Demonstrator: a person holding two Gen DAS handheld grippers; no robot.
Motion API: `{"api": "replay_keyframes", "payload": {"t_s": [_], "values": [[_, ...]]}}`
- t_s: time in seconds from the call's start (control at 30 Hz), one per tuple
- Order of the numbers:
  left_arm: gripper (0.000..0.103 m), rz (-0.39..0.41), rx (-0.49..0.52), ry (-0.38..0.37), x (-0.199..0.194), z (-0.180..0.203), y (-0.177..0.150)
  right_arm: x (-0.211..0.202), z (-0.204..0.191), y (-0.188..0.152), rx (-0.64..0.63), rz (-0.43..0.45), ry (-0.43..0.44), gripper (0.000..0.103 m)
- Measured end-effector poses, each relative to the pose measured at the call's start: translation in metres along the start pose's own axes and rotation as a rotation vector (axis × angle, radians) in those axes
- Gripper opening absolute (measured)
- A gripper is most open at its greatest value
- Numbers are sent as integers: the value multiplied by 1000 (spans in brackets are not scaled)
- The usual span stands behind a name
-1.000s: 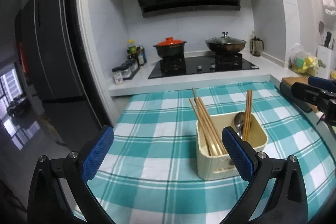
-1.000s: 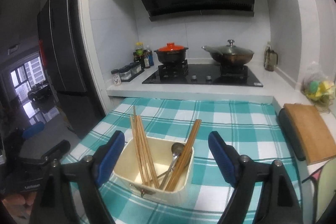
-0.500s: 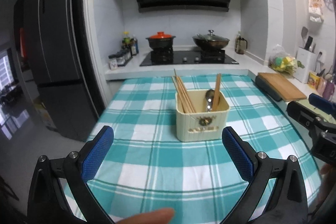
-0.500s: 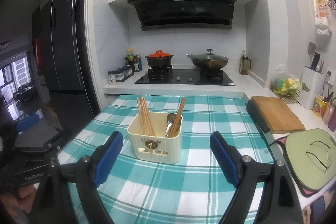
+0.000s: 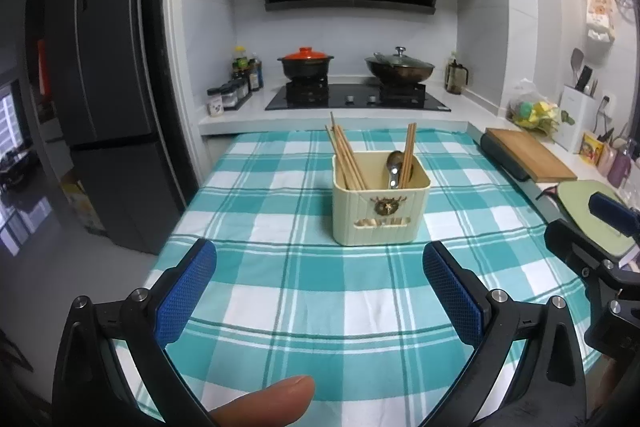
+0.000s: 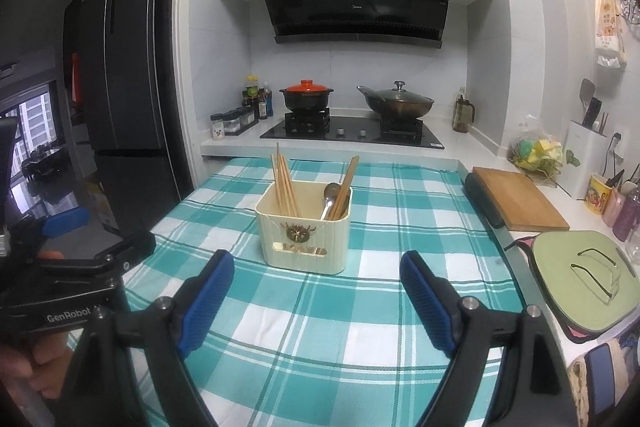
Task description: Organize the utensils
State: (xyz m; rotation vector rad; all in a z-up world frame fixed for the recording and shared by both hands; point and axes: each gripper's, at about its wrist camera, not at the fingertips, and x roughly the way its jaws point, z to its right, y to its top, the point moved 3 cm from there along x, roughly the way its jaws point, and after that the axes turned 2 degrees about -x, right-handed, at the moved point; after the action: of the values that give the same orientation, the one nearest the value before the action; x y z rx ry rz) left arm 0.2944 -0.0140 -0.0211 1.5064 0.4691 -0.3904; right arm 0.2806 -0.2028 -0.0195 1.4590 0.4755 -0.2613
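Observation:
A cream utensil holder [image 5: 380,211] stands on the teal checked tablecloth [image 5: 300,267]; it also shows in the right wrist view [image 6: 304,235]. It holds wooden chopsticks [image 5: 346,159] on the left, and a metal spoon [image 5: 394,165] with more chopsticks [image 5: 408,155] on the right. My left gripper [image 5: 320,291] is open and empty, well short of the holder. My right gripper [image 6: 316,299] is open and empty, also short of it. The right gripper shows at the right edge of the left wrist view [image 5: 600,251].
A wooden cutting board [image 6: 516,197] and a green lid [image 6: 584,275] lie at the right. The stove [image 6: 352,133] with a red-lidded pot [image 6: 306,97] and a wok [image 6: 396,103] is behind. A fridge [image 6: 128,99] stands at the left. A finger [image 5: 264,403] shows at the bottom.
Both grippers have pulled back from the holder and risen, so the holder looks smaller and farther. Both stayed open and empty.

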Motion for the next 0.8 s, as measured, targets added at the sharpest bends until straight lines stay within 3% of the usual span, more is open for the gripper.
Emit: {"api": "replay_keyframes", "payload": {"t_s": [0.8], "values": [[103,-33,1,22,10,-3,-2,5,-13,-4,-20,-23,24,87]]}}
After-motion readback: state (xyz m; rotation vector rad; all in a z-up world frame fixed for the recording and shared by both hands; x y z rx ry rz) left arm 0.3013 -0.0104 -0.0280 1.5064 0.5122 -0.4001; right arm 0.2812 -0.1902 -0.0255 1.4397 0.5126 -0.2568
